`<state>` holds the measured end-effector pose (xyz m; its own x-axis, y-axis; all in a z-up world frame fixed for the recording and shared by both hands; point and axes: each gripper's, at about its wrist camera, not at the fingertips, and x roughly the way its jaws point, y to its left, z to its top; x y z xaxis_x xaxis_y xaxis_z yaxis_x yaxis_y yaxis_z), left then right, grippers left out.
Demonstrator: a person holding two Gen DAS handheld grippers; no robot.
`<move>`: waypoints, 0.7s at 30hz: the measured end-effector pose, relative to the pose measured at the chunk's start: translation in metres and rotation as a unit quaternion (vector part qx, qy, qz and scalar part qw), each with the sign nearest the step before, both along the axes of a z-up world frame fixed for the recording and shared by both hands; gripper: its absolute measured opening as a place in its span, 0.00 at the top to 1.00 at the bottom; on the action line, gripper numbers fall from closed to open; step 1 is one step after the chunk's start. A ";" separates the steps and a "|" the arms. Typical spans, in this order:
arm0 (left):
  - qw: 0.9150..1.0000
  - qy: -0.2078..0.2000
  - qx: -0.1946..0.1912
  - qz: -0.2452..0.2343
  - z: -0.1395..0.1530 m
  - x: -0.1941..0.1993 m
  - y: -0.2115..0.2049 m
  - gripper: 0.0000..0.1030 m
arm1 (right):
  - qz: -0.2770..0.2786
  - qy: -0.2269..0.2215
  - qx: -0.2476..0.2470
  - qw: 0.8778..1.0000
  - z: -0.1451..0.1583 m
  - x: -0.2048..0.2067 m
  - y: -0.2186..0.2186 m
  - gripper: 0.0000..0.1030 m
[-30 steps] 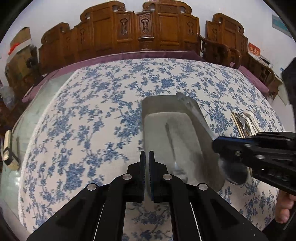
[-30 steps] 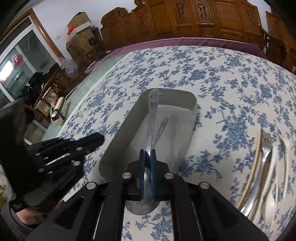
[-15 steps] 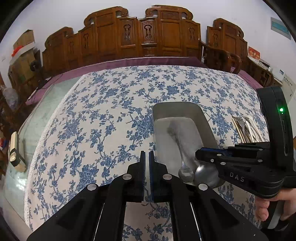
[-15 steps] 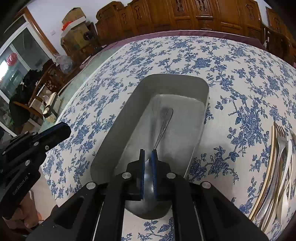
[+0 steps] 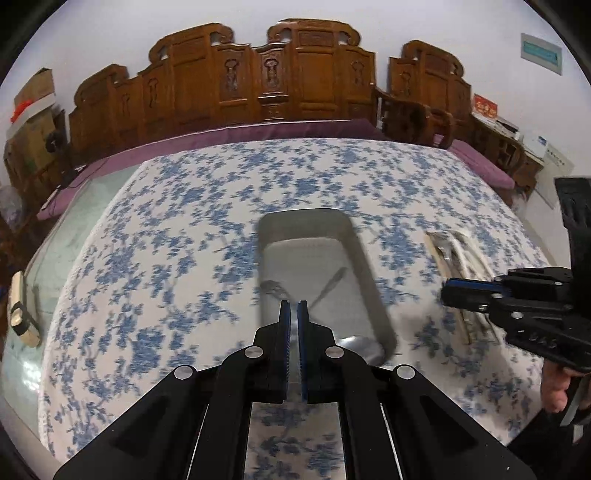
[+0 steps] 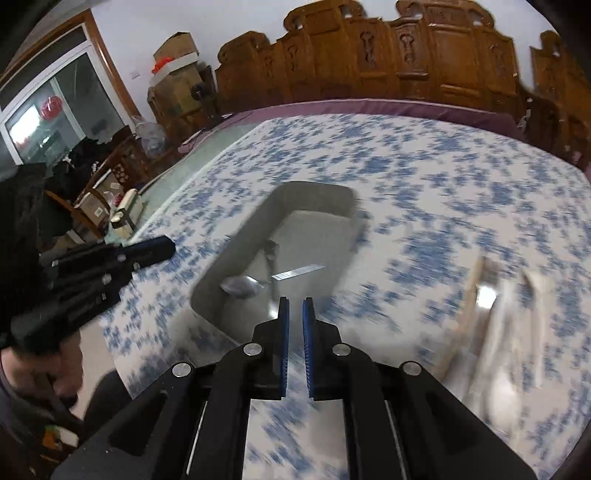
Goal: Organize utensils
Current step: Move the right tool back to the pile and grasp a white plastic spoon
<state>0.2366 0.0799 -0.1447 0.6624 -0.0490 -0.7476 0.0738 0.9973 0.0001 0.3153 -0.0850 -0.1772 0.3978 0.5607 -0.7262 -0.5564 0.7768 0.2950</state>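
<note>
Carved wooden chairs [image 5: 310,74] line a white wall [image 5: 110,33] behind the floral-clothed table [image 5: 184,206]; a window [image 6: 55,110] stands left.

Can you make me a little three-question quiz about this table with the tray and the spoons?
1. True or false: the metal tray has a spoon lying inside it.
2. The pile of cutlery still waiting lies where? A) in the tray B) on the cloth beside the tray C) on the floor
3. Fill in: the right gripper holds ______.

Key
1. True.
2. B.
3. Nothing. Its jaws are nearly closed with only an empty slit between them, and the left gripper is empty too.
</note>
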 end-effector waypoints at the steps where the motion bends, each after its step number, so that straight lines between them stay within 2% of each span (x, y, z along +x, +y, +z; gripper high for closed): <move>1: 1.000 -0.001 -0.002 -0.006 0.000 -0.001 -0.006 0.95 | -0.005 -0.006 -0.007 1.000 0.000 -0.004 -0.015 0.90; 6: 0.999 0.001 -0.010 -0.033 -0.004 -0.003 -0.039 0.90 | -0.039 -0.023 -0.046 0.998 -0.011 -0.017 -0.079 0.90; 9: 0.999 0.003 -0.012 -0.047 -0.007 -0.005 -0.057 0.85 | -0.066 -0.017 -0.061 0.996 -0.023 -0.012 -0.112 0.81; 10: 0.999 0.004 -0.014 -0.050 -0.008 -0.005 -0.062 0.85 | -0.073 -0.015 -0.065 0.995 -0.026 -0.009 -0.120 0.81; 13: 0.998 0.006 -0.021 -0.055 -0.011 -0.006 -0.073 0.81 | -0.087 0.000 -0.067 0.994 -0.039 0.003 -0.134 0.80; 15: 0.998 0.007 -0.023 -0.058 -0.013 -0.008 -0.081 0.68 | -0.096 0.008 -0.068 0.993 -0.047 0.010 -0.138 0.78; 21: 0.998 0.019 -0.018 -0.065 -0.023 -0.014 -0.097 0.63 | -0.118 0.049 -0.050 0.991 -0.068 0.040 -0.140 0.77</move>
